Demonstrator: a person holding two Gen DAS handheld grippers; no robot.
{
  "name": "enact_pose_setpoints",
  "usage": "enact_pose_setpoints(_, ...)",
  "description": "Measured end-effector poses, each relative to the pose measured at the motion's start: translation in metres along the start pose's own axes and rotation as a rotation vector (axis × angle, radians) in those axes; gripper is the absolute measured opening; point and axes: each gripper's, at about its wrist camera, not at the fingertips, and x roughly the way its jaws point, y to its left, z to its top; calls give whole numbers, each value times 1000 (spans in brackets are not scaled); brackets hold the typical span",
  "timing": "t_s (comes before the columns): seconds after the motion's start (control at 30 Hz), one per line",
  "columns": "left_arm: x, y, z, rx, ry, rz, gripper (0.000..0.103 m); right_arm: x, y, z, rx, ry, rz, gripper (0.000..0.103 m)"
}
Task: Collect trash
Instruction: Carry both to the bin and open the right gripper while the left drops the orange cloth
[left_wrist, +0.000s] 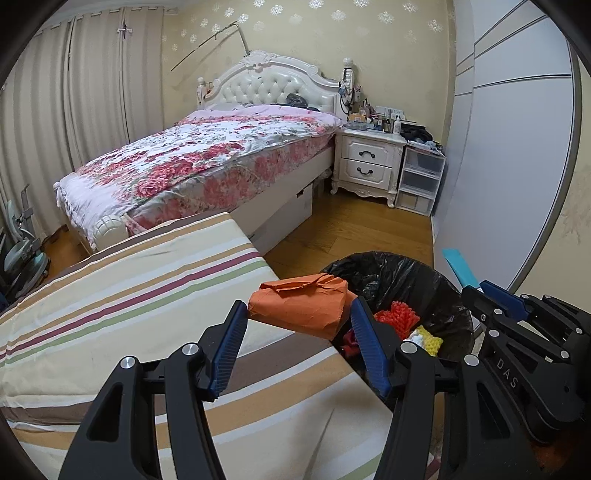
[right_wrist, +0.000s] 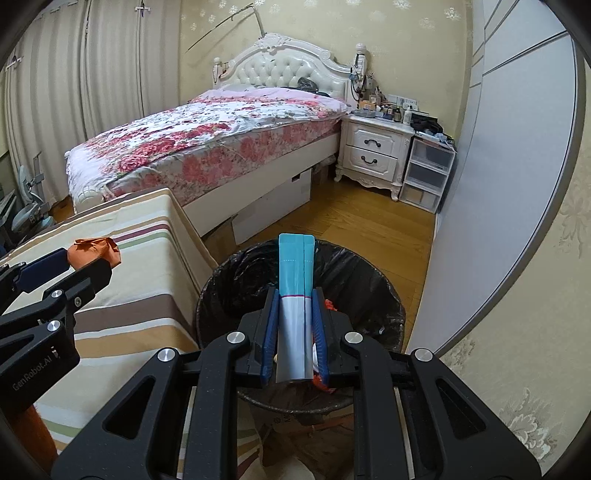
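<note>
My left gripper (left_wrist: 299, 315) is shut on a crumpled orange paper packet (left_wrist: 301, 304) and holds it over the striped surface's edge, beside the black-lined trash bin (left_wrist: 391, 273). The packet also shows in the right wrist view (right_wrist: 94, 251). My right gripper (right_wrist: 293, 306) is shut on a teal and silver pouch (right_wrist: 293, 288), held upright above the bin (right_wrist: 354, 280). The pouch's teal tip shows in the left wrist view (left_wrist: 460, 267). Red and yellow trash (left_wrist: 402, 317) lies inside the bin.
A striped cushion or mattress (left_wrist: 129, 295) fills the left foreground. A bed with a floral cover (left_wrist: 207, 158) stands behind it. A white nightstand (left_wrist: 369, 162) and plastic drawers (left_wrist: 419, 181) are at the back. A wardrobe door (left_wrist: 509, 166) lies right of the wooden floor (left_wrist: 354, 229).
</note>
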Motion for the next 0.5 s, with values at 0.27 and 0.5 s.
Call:
enact_pose_setpoints(0.27,37,-18,9,22,46,11,58,23,-16,3,43,23,-15,18)
enact_pose_setpoints(0.5,64,-27,17,29,79,19,58,43,-27,5,74,46,-24,18)
